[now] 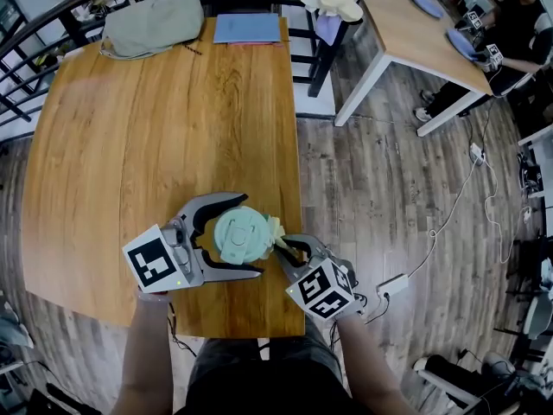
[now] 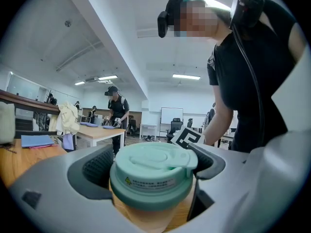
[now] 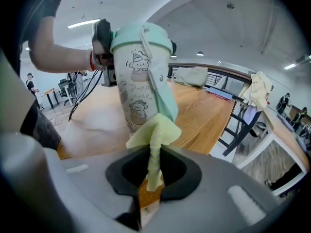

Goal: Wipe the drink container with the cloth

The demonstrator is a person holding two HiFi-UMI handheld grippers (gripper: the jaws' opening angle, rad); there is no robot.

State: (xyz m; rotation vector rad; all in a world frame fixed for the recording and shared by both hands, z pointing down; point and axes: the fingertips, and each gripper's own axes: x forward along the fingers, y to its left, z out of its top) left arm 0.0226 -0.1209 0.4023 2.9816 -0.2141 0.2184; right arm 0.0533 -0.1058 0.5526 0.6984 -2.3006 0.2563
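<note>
Left gripper view: the left gripper [image 2: 151, 168] is seen clasped round the drink container [image 2: 153, 176], with one pad on each side of the body just beneath the mint lid.
Right gripper view: the right gripper [image 3: 154, 174] is clenched on a twisted fold of the yellow cloth [image 3: 154, 135]. The free end of the cloth is fanned out, apparently against the container's printed wall, at 12 o'clock from the jaws.
Container's place: it is stood on the wooden table [image 1: 155, 145], near the table's 5 o'clock edge in the head view, close to the person.
Long axis: vertical, so only the lid is shown to the head camera.
Bearing: in the head view the container is found at 10 o'clock from the right gripper and at 2 o'clock from the left.
Nearer hand: the left serves as the brace, and the cloth is carried by the right alone.
Coming move, as judged: strokes along the wall are called for, on the side left free by the left jaws.
Beyond: a grey bag [image 1: 155, 22] and a blue sheet [image 1: 247, 28] are laid at the table's 12 o'clock end.
</note>
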